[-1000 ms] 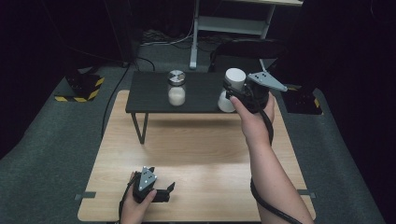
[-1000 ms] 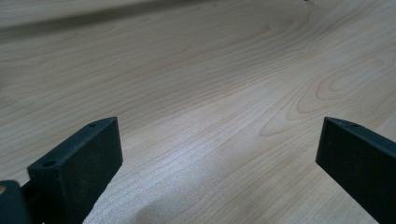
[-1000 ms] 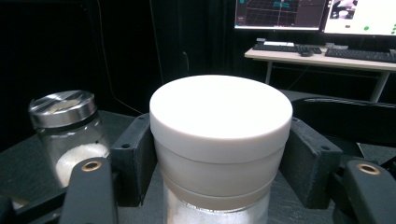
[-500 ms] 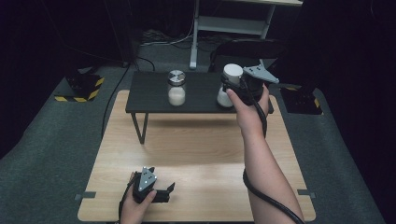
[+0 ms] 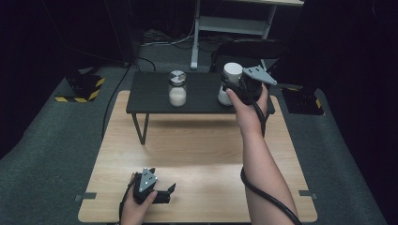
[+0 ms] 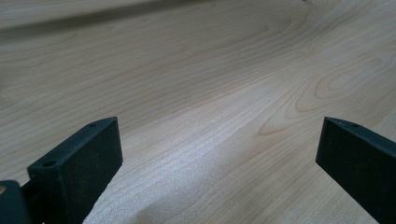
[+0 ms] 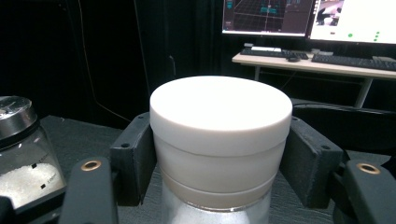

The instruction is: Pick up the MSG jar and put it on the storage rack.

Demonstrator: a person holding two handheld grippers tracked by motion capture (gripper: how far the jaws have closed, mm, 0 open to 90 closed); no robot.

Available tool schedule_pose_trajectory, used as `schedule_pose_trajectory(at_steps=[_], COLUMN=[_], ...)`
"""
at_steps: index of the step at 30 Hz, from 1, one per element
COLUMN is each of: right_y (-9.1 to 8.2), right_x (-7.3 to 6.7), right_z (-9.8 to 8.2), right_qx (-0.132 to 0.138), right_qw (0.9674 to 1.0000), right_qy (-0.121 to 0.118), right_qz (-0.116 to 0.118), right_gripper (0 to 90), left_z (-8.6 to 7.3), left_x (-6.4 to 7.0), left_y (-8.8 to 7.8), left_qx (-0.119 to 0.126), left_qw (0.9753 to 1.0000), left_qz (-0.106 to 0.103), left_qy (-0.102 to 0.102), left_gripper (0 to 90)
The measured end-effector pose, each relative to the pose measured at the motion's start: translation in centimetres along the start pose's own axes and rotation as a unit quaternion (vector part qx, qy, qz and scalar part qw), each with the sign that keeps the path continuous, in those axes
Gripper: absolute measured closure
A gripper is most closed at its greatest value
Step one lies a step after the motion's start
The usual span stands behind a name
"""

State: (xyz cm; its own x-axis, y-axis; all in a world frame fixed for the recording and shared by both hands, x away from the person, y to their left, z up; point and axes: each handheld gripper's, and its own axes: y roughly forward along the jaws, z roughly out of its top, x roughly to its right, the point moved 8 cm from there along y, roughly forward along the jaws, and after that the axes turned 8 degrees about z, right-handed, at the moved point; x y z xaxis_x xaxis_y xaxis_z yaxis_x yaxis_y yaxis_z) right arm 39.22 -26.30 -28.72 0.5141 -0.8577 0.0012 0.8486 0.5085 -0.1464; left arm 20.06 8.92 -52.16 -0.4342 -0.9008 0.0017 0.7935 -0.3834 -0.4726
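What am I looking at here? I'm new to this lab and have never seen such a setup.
A person holds a hand-held two-jaw gripper in each hand. The high view looks down from above. The other two cameras ride on the grippers.

The left gripper rests open on the light wooden table, holding nothing. The right gripper is closed around the white lid of a glass jar, which stands on a small black raised table. Beside it stands a metal-lidded jar of white grains.

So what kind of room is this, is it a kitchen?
Probably not a kitchen; more likely a lab or workshop for recording. The lit computer monitors on a desk, the yellow-and-black striped floor block, and the pale wooden table on grey carpet amid black surroundings suggest that.
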Motion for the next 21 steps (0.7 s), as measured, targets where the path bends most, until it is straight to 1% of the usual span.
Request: schedule_pose_trajectory(at_steps=[6, 9, 21], right_y=[-0.08, -0.06, -0.07], right_x=[-0.02, 0.06, 0.23], right_z=[-0.25, -0.27, 0.13], right_qx=[0.004, 0.005, -0.005], right_qw=[1.0, 1.0, 1.0], right_qy=[-0.003, 0.0, -0.003], right_qz=[0.0, 0.002, 0.007], right_gripper=[34.1, 34.0, 33.1], left_z=[-0.01, -0.02, -0.03], left_x=[-0.01, -0.02, -0.07], left_y=[0.01, 0.01, -0.01], left_qx=[0.0, 0.0, 0.0], left_qw=[1.0, 1.0, 1.0], left_qz=[0.001, 0.0, -0.001], left_qy=[-0.003, -0.003, -0.004], left_gripper=[0.5, 0.5, 0.5])
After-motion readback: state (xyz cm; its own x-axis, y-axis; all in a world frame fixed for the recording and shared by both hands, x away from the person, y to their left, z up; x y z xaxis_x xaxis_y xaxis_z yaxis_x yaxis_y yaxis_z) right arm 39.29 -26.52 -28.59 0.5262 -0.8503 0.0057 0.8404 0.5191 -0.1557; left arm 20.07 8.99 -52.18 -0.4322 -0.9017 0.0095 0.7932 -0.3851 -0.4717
